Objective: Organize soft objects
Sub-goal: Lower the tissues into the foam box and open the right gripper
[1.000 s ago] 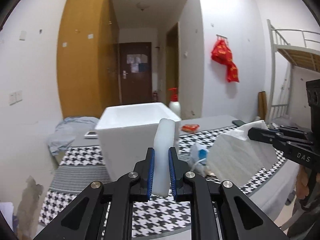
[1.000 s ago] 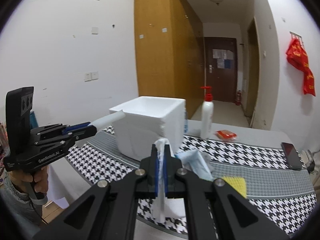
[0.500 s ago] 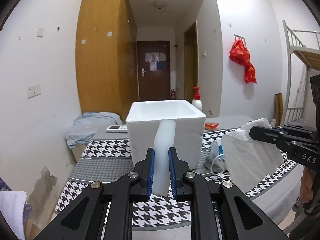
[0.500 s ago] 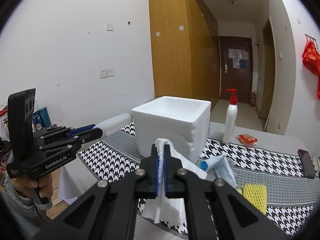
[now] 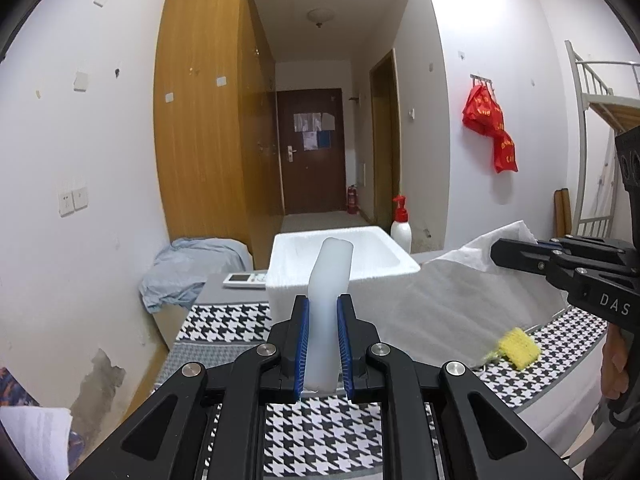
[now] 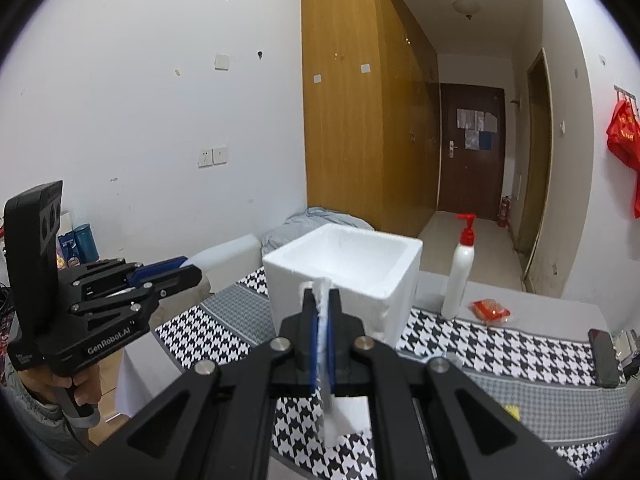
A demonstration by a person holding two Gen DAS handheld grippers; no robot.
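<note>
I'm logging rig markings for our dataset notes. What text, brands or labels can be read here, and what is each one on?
"DAS": right gripper body, cut off at the frame edge.
"GenRobot.AI": left gripper body.
Small print low on that gripper's grip: too small to read.
Gold characters on the red bags on the wall hook: too blurred to read.
Papers on the far door: too small to read.

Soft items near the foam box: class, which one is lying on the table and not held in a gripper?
The yellow sponge lies on the houndstooth table. The white foam block sits clamped in the left gripper; the white tissue hangs from the right gripper.
</note>
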